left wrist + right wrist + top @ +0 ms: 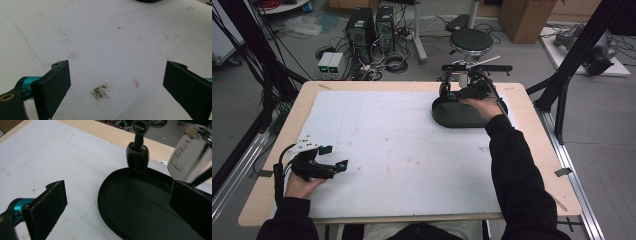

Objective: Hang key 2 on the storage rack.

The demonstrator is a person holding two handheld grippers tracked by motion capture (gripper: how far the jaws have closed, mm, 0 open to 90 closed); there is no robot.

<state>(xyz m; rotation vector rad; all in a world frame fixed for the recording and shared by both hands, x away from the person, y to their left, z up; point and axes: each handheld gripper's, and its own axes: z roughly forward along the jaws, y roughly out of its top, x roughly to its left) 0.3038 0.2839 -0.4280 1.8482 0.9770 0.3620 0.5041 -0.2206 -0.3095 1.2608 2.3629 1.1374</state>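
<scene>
Tray: we take the black oval tray (452, 116) as the thing being worked on; it sits on the white sheet (402, 150) at the table's far right, just short of the far edge.
Stand on the tray: a black post (137, 155) rises from the tray's far rim, and a silver tagged piece (187, 157) hangs above the tray's right side; in the high view a crossbar (477, 67) runs over it. We judge the tray to be the base of a small holding stand.
Right gripper: our right gripper (472, 91) hovers over the tray's far half, its jaws spread wide and holding nothing; one jaw sits outside the tray's left rim, the other over its right side. We read this as lining up for the stand, though which part we cannot tell.
Left gripper: our left gripper (329, 165) rests well apart from the tray, at the near left of the sheet, jaws wide and empty, likely parked out of the way.
Sheet under it: between the left jaws we see a grey smudge (100, 91) and an orange fleck (136, 83), nothing to pick up.
</scene>
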